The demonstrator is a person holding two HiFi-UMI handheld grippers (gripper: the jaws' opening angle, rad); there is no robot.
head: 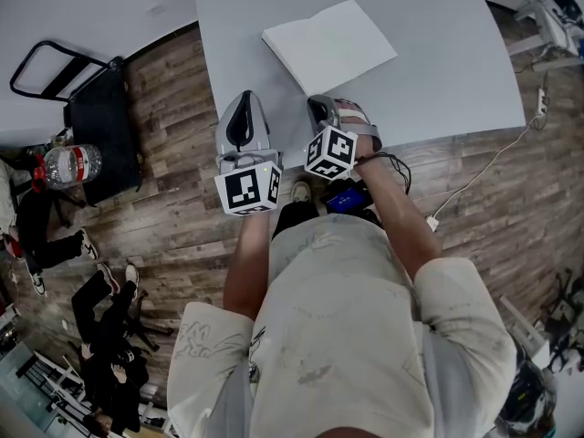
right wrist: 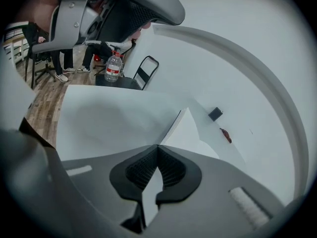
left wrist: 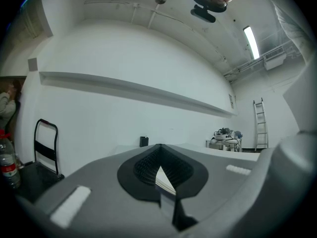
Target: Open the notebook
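Observation:
A closed white notebook [head: 328, 44] lies at an angle on the grey table [head: 456, 71]. My left gripper [head: 243, 97] hangs over the table's near edge, left of the notebook's near corner, and points level. Its jaws meet at the tips [left wrist: 159, 148], with nothing between them. My right gripper [head: 317, 101] is just short of the notebook's near edge and tilts down toward it. It is shut and empty [right wrist: 158, 147]. In the right gripper view the notebook [right wrist: 190, 130] lies just beyond the tips, and the left gripper [right wrist: 119, 9] shows at the top.
A water bottle [head: 71, 164] stands on a black cart [head: 96, 108] on the wooden floor at the left. People stand at the lower left. A white cable [head: 474, 176] trails off the table's right. A small black thing [right wrist: 215, 114] and a red one [right wrist: 225, 135] lie farther along the table.

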